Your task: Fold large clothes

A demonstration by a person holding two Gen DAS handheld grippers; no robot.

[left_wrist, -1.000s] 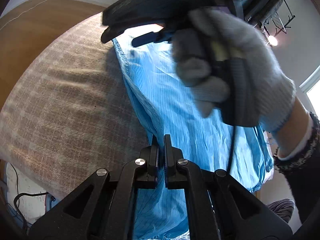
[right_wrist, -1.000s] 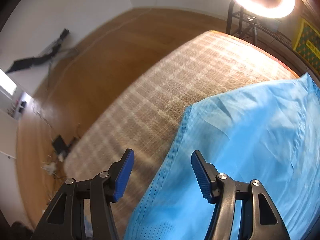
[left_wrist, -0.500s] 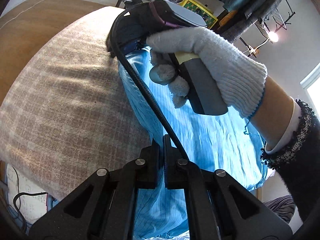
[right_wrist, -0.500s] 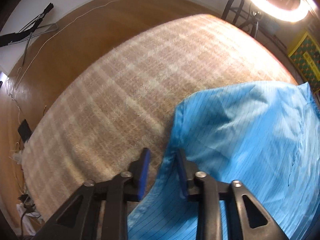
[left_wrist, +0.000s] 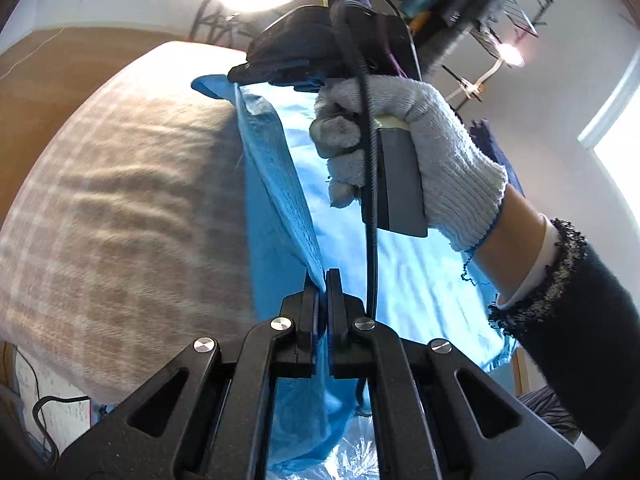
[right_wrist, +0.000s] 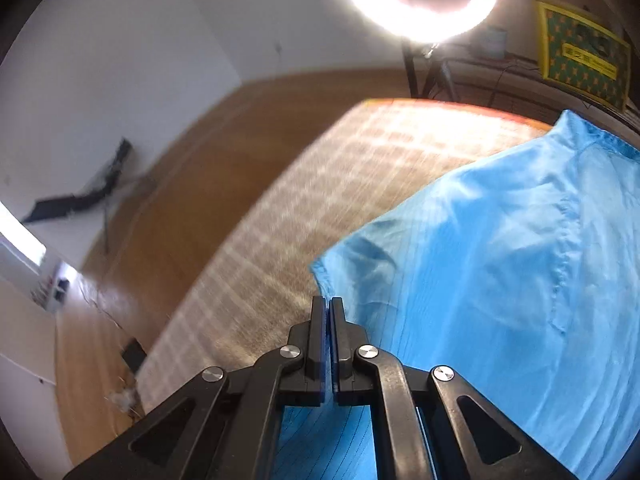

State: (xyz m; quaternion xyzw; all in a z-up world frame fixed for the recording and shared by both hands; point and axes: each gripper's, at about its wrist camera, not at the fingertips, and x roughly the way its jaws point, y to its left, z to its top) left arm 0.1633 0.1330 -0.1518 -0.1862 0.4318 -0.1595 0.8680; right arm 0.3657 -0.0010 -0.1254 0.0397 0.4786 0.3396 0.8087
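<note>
The thin, bright-blue pinstriped garment (left_wrist: 400,280) lies spread on the beige checked cloth-covered table (left_wrist: 120,208) ahead of and below both my grippers. I judge it light, limp and a little slick: it will sag wherever I don't hold it, so the hemmed edge is the sound place to pinch, at two well-spaced points along one side.

My left gripper (left_wrist: 323,280) is clamped tight on that edge, with the fabric rising out of the closed jaws and running away from me in a taut ridge. My right gripper (right_wrist: 328,308) has just closed on the corner of the same edge; its blue pads (right_wrist: 319,320) meet with the hem caught between them, the cloth spreading off to the right of the fingers and the bare table to their left.

In the left wrist view my right hand in a white knitted glove (left_wrist: 420,160) wraps the grey handle, ahead of and above the left gripper, its cable (left_wrist: 370,200) hanging down toward my left jaws. Both grippers tilt downward toward the table. With two pinches on one edge, I'd next carry it across the garment to make a fold.
</note>
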